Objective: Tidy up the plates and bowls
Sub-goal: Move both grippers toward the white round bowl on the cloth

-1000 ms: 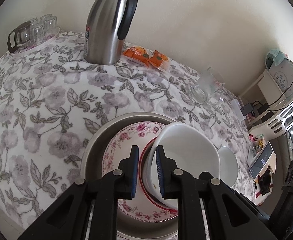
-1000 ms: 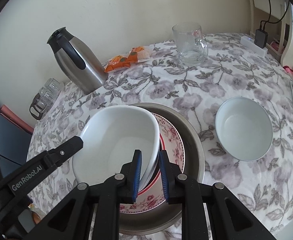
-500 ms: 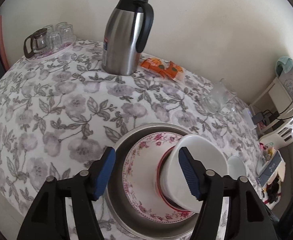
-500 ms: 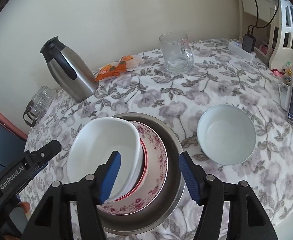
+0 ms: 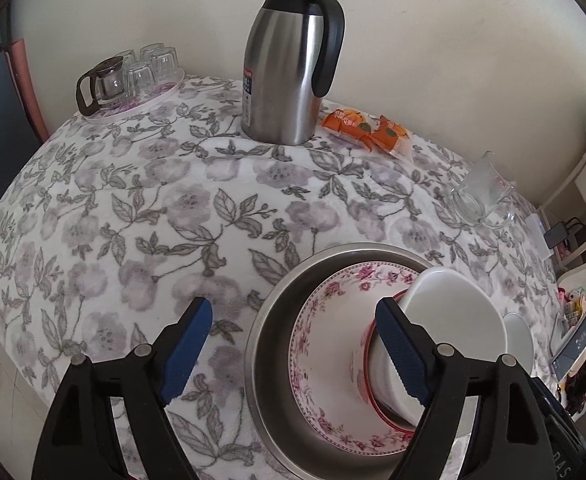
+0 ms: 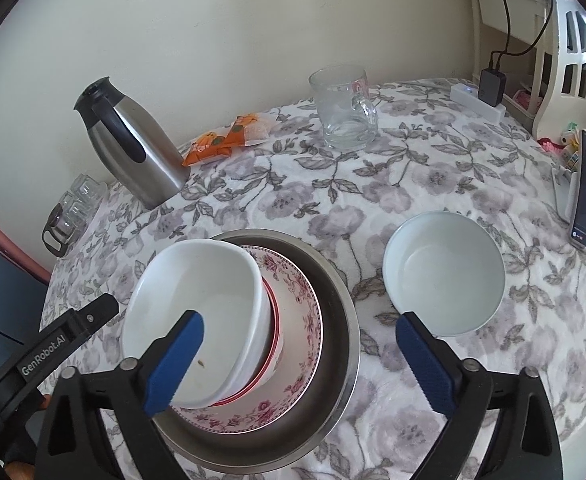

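Loose white bowl (image 6: 445, 270) just beyond right tool (image 6: 299, 364), right of the stack.
Both tools just opened wide, holding nothing; left tool (image 5: 297, 350) over stacked bowl (image 6: 197, 312) in pan (image 6: 345, 320) on tabletop (image 6: 413, 184).

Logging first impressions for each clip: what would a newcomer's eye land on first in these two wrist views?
The tilted stack near the table's front: a white bowl leaning in a red-rimmed bowl on a floral plate inside a steel basin. Both the left tongs and right tongs have just been opening and grip nothing. A second white bowl sits alone to the stack's right in the right wrist view, a steel thermos by the wall.
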A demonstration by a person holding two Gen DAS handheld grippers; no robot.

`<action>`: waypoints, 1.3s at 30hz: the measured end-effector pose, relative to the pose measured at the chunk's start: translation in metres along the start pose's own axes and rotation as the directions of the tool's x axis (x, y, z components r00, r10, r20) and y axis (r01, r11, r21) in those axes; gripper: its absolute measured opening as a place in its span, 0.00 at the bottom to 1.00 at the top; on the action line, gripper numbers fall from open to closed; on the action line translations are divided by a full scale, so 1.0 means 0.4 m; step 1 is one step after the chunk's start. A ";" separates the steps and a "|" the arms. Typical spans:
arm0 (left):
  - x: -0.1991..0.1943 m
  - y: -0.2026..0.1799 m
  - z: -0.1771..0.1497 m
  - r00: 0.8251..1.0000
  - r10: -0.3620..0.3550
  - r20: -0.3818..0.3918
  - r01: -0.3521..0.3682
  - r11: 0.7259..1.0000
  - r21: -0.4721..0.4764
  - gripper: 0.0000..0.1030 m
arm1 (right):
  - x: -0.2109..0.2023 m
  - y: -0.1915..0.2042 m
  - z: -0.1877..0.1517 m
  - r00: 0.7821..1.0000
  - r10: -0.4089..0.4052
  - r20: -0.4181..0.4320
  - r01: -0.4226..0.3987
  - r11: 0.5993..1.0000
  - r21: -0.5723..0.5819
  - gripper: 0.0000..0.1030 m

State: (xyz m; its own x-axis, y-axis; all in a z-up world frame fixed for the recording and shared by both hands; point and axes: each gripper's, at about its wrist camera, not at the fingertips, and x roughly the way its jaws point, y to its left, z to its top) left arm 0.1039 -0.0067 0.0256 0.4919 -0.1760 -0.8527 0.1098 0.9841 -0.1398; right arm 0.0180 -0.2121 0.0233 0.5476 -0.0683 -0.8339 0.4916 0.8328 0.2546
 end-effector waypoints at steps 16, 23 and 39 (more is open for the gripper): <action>0.000 0.015 0.001 0.997 0.075 0.022 -0.075 0.997 -0.007 0.95 | -0.011 -0.039 0.007 1.000 -0.010 0.017 0.010 1.000 0.012 1.00; -0.021 0.017 0.004 0.995 0.078 0.055 -0.076 0.997 -0.034 0.95 | -0.026 -0.063 0.013 0.999 -0.016 0.029 0.016 1.000 0.015 1.00; -0.108 -0.123 -0.018 0.991 -0.023 0.129 0.016 0.998 0.056 0.95 | -0.089 -0.288 0.040 0.995 -0.054 0.082 0.039 0.983 0.180 1.00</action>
State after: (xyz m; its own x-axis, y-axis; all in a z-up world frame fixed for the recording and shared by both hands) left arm 0.0713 -0.0473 0.0657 0.5961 -0.2007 -0.7774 0.1660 0.9781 -0.1252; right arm -0.0474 -0.3144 0.0312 0.5739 -0.1582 -0.8035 0.6264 0.7169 0.3062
